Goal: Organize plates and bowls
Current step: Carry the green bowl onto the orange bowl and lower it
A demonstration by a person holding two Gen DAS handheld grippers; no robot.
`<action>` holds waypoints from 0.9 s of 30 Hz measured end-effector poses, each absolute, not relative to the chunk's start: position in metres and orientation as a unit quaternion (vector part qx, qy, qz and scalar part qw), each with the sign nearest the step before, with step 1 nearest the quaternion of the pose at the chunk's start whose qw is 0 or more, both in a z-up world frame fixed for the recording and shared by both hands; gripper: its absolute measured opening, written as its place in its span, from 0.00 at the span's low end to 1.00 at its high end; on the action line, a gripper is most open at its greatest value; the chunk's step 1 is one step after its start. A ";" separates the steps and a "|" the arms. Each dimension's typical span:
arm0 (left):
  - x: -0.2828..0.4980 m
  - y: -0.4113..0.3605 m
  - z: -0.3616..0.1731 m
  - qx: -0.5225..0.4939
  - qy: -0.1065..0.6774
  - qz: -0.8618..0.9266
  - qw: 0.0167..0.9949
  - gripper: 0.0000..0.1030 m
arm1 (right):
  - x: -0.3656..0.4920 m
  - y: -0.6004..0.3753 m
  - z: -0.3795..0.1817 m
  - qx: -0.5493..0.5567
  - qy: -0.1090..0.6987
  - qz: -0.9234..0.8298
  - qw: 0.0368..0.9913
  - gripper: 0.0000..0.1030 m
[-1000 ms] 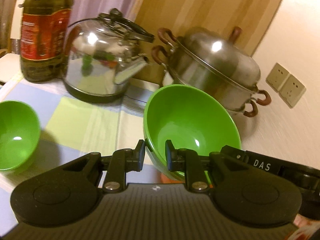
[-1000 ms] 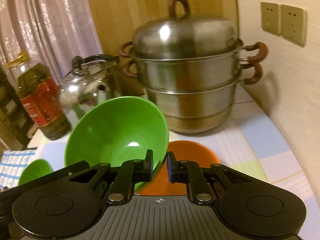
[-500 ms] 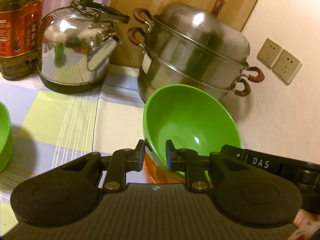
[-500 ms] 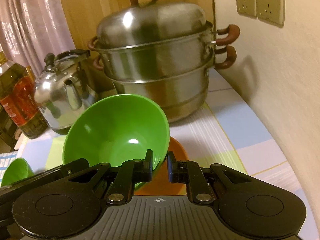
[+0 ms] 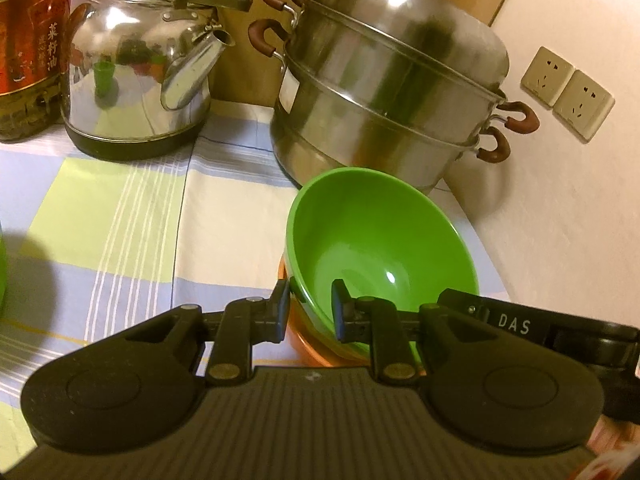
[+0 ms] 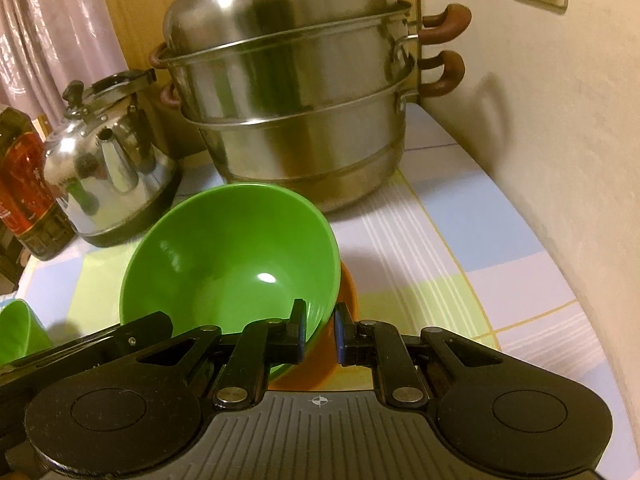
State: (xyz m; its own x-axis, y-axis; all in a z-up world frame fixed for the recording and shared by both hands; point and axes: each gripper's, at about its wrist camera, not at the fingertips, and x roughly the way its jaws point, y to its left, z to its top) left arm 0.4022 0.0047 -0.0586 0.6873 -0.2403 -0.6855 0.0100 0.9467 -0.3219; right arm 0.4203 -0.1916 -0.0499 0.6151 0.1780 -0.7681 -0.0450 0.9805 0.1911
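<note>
A large green bowl (image 5: 384, 248) hangs tilted between both grippers. My left gripper (image 5: 310, 305) is shut on its left rim, and my right gripper (image 6: 320, 322) is shut on the opposite rim of the same green bowl (image 6: 232, 264). Directly beneath it an orange bowl (image 5: 310, 346) stands on the checked tablecloth, and its rim (image 6: 349, 292) shows past the green one. The green bowl's underside sits low inside the orange bowl; I cannot tell whether they touch. A smaller green bowl (image 6: 16, 332) stands at the far left.
A tall steel steamer pot (image 5: 384, 92) with brown handles stands just behind the bowls. A steel kettle (image 5: 140, 76) and an oil bottle (image 5: 28, 40) are to its left. The wall with two sockets (image 5: 568, 88) closes off the right side.
Both grippers have carried the large green bowl down and to the right, onto the orange bowl in front of the steamer pot. The small green bowl has slid out to the left edge.
</note>
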 end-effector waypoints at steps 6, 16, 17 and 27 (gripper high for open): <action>0.404 0.002 -0.065 -0.144 0.398 -0.072 0.903 0.19 | 0.422 -0.192 -0.055 0.072 0.441 0.058 0.893 0.13; 0.406 0.001 -0.068 -0.139 0.401 -0.072 0.903 0.19 | 0.422 -0.191 -0.061 0.066 0.447 0.057 0.890 0.13; 0.406 0.001 -0.068 -0.138 0.400 -0.071 0.903 0.19 | 0.422 -0.191 -0.061 0.066 0.447 0.056 0.890 0.13; 0.405 -0.001 -0.067 -0.129 0.398 -0.073 0.906 0.30 | 0.420 -0.194 -0.064 0.073 0.434 0.056 0.896 0.23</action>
